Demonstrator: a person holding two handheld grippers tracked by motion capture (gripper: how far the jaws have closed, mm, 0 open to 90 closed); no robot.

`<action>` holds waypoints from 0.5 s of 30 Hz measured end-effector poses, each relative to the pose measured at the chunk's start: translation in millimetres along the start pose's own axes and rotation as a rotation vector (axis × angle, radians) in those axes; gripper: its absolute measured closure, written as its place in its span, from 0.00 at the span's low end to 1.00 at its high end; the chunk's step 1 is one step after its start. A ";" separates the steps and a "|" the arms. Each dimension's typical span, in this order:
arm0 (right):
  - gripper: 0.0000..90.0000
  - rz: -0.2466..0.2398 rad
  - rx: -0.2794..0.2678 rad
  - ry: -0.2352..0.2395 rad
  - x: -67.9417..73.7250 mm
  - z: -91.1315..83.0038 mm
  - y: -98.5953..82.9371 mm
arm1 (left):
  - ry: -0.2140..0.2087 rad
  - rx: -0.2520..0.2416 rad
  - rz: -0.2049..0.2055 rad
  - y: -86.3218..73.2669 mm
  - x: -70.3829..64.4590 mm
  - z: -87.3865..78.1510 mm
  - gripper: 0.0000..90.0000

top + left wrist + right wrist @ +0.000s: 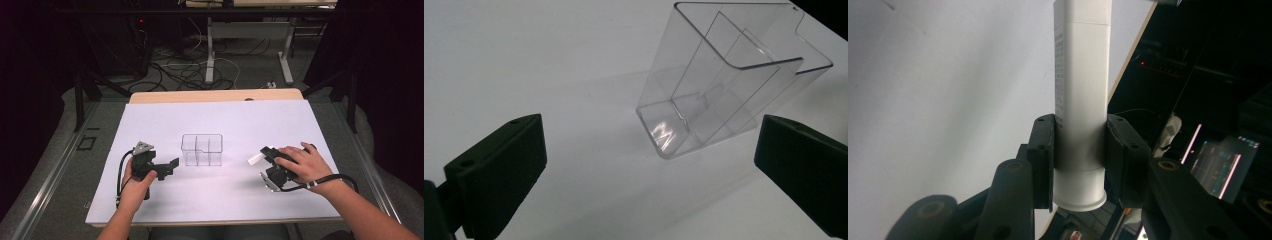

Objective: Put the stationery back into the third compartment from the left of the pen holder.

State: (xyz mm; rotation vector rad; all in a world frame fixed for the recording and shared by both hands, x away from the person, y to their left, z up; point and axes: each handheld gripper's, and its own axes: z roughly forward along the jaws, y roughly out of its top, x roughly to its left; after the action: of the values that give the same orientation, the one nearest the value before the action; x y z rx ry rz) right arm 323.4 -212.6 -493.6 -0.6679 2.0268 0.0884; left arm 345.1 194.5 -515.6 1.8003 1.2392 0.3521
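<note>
1. While my right gripper (1080, 150) clamps it, the white tube (1082, 95) sits squeezed between both jaws near its flared, capped end; it is a plain, smooth cylinder with a faint seam ring higher up and a column of tiny grey print along one side, too small to read.
2. Seen from the high view, the tube (255, 159) sticks out from my right gripper (265, 162) toward the clear organiser (202, 149), near it but not touching, and above the white table (225, 125).
3. That organiser (724, 85) is a transparent plastic box, open at the top, split by thin walls into three compartments, all bare inside, standing upright on the table.
4. On the organiser's other side my left gripper (170, 166) points at it, just beside its near corner; its jaws stand wide apart with nothing between them, and the organiser lies beyond the gap without contact.
5. My hands wrap each gripper's body, cables trailing back.
</note>
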 end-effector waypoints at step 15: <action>0.75 -0.126 -0.054 -0.051 -13.1 -2.4 33.5 | -0.093 0.043 0.075 6.6 -25.0 -1.2 0.02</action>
State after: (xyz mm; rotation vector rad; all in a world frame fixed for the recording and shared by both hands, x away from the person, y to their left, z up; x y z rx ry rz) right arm 310.1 -179.5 -488.5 -0.8174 1.9341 0.0855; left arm 336.8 173.1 -503.7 1.8815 1.1248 0.2823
